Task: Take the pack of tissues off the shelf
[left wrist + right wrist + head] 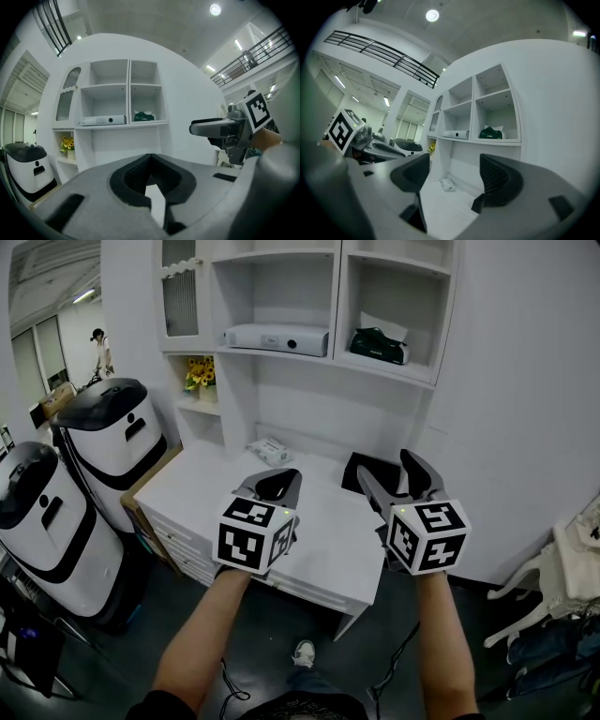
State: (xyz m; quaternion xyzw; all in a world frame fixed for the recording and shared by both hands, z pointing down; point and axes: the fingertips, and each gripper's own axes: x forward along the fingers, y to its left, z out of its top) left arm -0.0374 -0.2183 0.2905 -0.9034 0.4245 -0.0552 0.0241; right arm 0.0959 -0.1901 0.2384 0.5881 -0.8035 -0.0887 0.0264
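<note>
The pack of tissues (pixel 378 343) is dark green with white tissue sticking up, and it lies in the lower right compartment of the white wall shelf (pixel 389 371). It also shows small in the left gripper view (pixel 143 116) and the right gripper view (pixel 490 133). My left gripper (pixel 279 484) hovers over the white table (pixel 323 549), its jaws shut with nothing between them (pixel 150 159). My right gripper (pixel 385 467) hangs beside it, open and empty (pixel 452 176). Both are well below and short of the pack.
A long white box (pixel 277 337) lies in the shelf compartment left of the tissues. A small white packet (pixel 269 450) lies on the table near the wall. Sunflowers (pixel 199 373) stand on a low shelf. Two white-and-black machines (pixel 117 432) stand at the left.
</note>
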